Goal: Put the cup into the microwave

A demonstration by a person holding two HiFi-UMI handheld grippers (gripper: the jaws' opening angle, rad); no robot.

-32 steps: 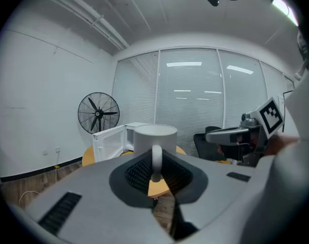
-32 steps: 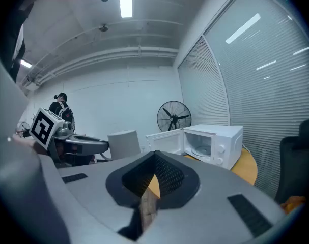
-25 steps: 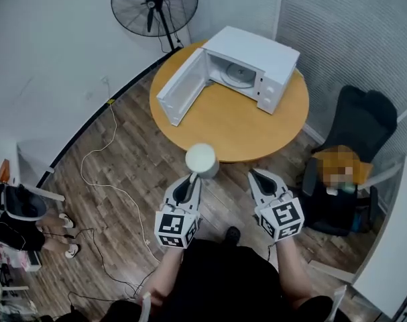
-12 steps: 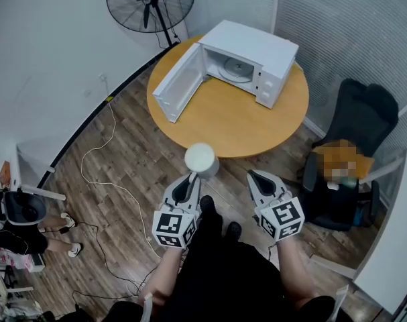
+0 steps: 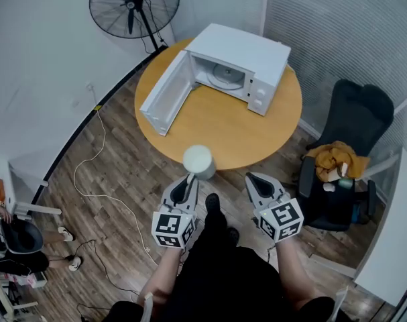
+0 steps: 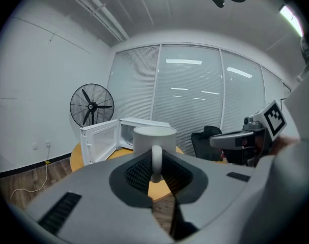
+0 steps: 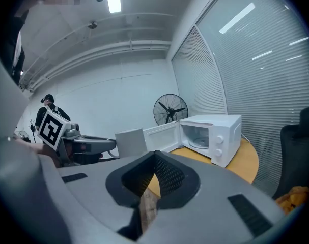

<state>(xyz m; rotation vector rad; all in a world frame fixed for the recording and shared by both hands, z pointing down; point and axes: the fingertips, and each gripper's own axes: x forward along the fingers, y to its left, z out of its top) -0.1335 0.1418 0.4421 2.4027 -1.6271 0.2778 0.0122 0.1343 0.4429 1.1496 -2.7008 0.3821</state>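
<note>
The left gripper (image 5: 189, 179) sits low in the middle of the head view. It is clenched tight on the handle of the white cup (image 5: 198, 159). In the left gripper view the cup (image 6: 154, 138) stands up straight just past the jaws, and its handle (image 6: 156, 162) is pinched between them. The cup is up in the air, over the near edge of the round wooden table (image 5: 220, 129).

The right gripper (image 5: 253, 179) is just to the right of it. Its jaws are pressed together with nothing in them (the right gripper view shows only floor and table past them).

The white microwave (image 5: 242, 60) sits at the far side of the table, near the top of the frame. Its door (image 5: 163, 94) hangs wide open to the left. A black fan (image 5: 129, 7) stands in the upper left, and a black chair (image 5: 354, 123) is at the right.
</note>
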